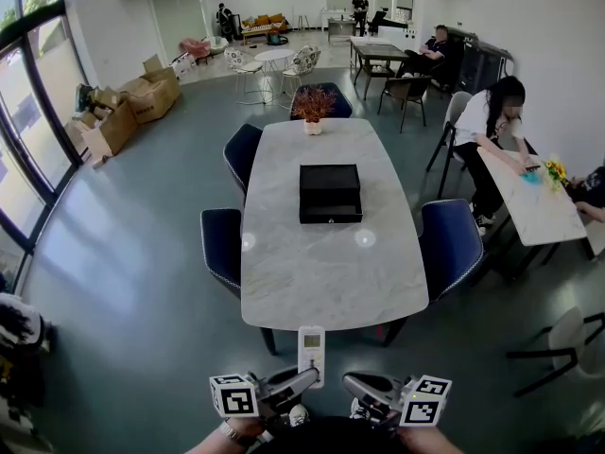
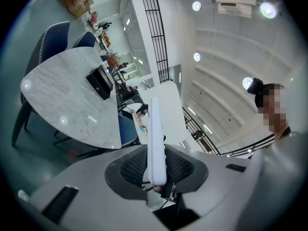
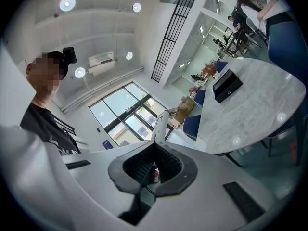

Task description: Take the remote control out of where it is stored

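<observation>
Left claw (image 2: 156, 171): partway open, only to the remote's thickness, ribbed pads pressed on both flat faces of the remote (image 2: 155, 138). Holds the white remote by its near end, edge-on to that claw's camera, long body sticking out past the fingertips. Right claw (image 3: 155, 146): jaws brought together at the tips, nothing between them, touching nothing visible; remote just beyond the tips, a little to one side. Both claws low in the head view, close together, tips turned toward each other, marker cubes (image 1: 234, 395) on the outer sides.

Remote out in the air, just short of the near end of the bench (image 1: 321, 272), above the floor (image 1: 142, 253), well apart from the black box (image 1: 330, 193).

Bench: pale marble top, rounded corners, two bright light spots toward the front. Box near the middle, plant (image 1: 313, 110) in a small pot at the far end. Dark blue chairs (image 1: 223, 246) drawn up along both sides and at the far end.

Room: large, grey-blue floor, tall windows (image 1: 24, 112) on the left, cartons (image 1: 142, 100) piled near them, people (image 1: 492, 121) seated along the right wall, white ceiling with round lamps (image 2: 196, 6) in the gripper views.
</observation>
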Demonstrator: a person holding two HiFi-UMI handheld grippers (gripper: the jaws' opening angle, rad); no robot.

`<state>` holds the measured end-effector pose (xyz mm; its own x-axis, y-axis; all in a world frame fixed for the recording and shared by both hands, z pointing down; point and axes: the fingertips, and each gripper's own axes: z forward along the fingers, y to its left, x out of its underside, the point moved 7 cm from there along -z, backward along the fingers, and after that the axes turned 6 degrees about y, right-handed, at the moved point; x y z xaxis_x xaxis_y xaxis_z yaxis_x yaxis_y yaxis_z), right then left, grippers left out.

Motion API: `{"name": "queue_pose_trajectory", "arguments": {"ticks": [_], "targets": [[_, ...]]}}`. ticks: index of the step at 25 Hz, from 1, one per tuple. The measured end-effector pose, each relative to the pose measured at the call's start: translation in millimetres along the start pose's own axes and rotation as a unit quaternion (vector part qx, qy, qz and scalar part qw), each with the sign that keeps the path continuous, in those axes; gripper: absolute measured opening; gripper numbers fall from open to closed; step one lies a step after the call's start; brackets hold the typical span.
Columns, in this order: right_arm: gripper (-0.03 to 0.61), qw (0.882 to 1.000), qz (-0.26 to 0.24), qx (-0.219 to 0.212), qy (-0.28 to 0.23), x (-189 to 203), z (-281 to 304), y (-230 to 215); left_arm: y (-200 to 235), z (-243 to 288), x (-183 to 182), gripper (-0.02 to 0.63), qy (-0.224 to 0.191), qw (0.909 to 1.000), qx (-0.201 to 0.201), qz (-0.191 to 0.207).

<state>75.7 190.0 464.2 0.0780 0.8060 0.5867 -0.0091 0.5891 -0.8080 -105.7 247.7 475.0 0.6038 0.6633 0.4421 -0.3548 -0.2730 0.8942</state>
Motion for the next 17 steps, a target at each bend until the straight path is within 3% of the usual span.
{"name": "queue_pose_trajectory", "arguments": {"ticks": [17], "targets": [[0.009,1.000,0.000,0.002,-0.004,-1.6,-3.9,0.9,-1.1,2.4,0.0,0.101,0.005,0.9999,-0.007,0.006]]}}
